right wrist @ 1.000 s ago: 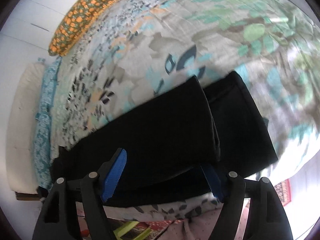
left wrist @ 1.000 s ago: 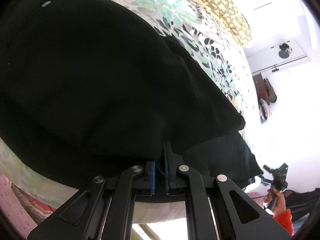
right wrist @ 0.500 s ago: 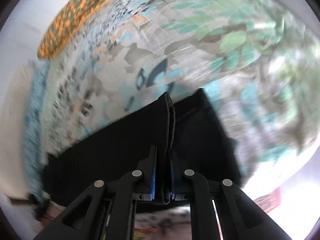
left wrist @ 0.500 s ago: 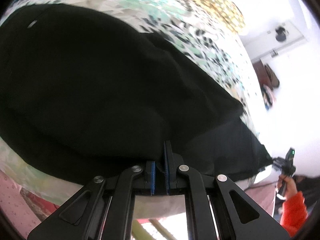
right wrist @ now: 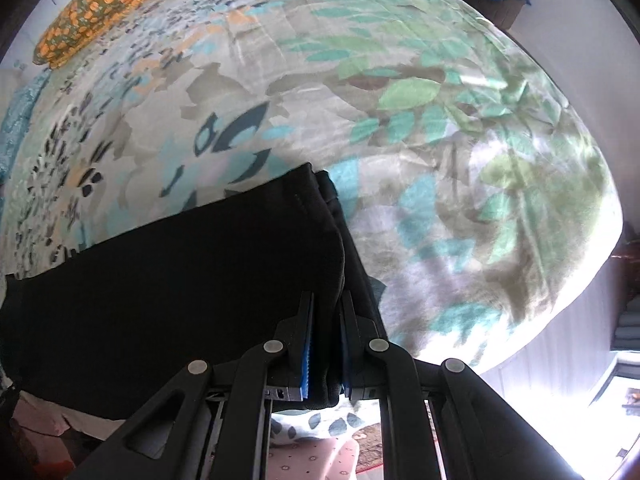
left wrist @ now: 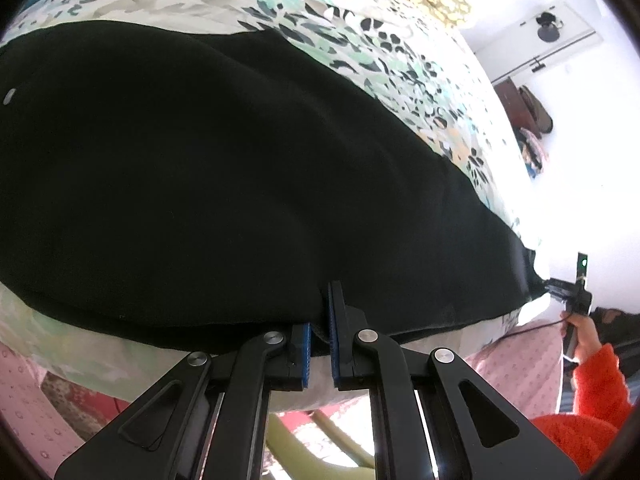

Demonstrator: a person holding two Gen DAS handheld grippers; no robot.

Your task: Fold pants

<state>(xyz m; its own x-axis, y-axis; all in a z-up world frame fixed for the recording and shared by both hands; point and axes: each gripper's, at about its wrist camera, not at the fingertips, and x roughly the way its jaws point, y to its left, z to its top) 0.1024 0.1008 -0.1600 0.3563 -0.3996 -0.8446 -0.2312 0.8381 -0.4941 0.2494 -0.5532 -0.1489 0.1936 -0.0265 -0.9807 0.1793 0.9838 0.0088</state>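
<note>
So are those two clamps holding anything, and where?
Both grip the black fabric pants. The left hand-held gripper pinches the near edge; the right hand-held gripper pinches the stacked leg ends at the near corner.

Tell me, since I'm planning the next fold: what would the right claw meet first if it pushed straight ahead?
The right claw is already shut on the black fabric pants; pushing on, it would probably run along them onto the leaf-patterned bedsheet.

A leaf-patterned bedspread (right wrist: 400, 80) covers the bed. An orange-flowered pillow (right wrist: 100, 4) lies at its far end (beside a white wall (left wrist: 580, 140)).
</note>
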